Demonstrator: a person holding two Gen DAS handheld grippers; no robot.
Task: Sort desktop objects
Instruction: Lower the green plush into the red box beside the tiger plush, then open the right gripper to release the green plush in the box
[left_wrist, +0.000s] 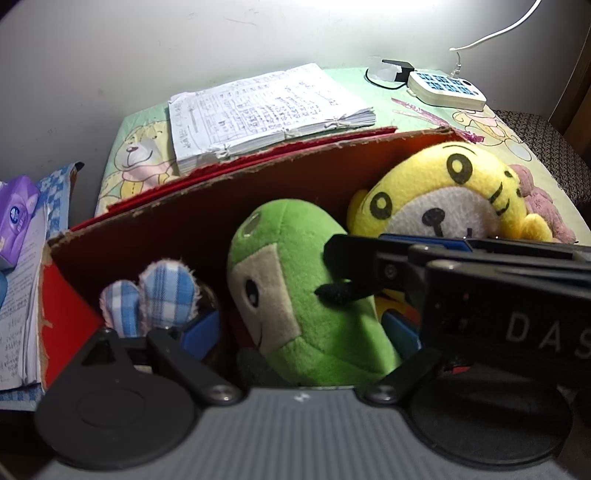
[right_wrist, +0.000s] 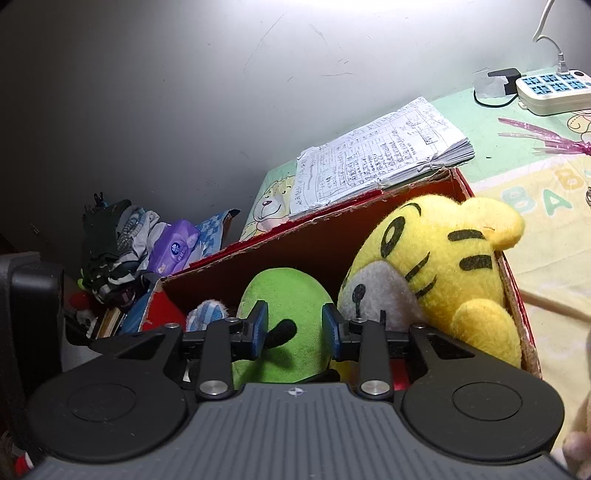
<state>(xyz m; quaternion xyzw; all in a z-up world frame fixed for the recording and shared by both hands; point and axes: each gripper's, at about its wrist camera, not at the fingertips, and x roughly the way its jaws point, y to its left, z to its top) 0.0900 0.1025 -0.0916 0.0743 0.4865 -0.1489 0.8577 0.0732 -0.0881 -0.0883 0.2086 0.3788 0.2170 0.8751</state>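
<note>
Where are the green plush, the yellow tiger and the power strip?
Green plush (left_wrist: 295, 273): left wrist view, on its cheek.
Yellow tiger (right_wrist: 454, 258): right wrist view, on its striped cheek.
Power strip (left_wrist: 445, 88): left wrist view, on its blue-socketed top.

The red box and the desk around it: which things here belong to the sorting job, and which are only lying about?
Job things:
red box
green plush
yellow tiger plush
blue checked toy

Lying about:
paper stack
power strip
tissue pack
clothes pile
</note>
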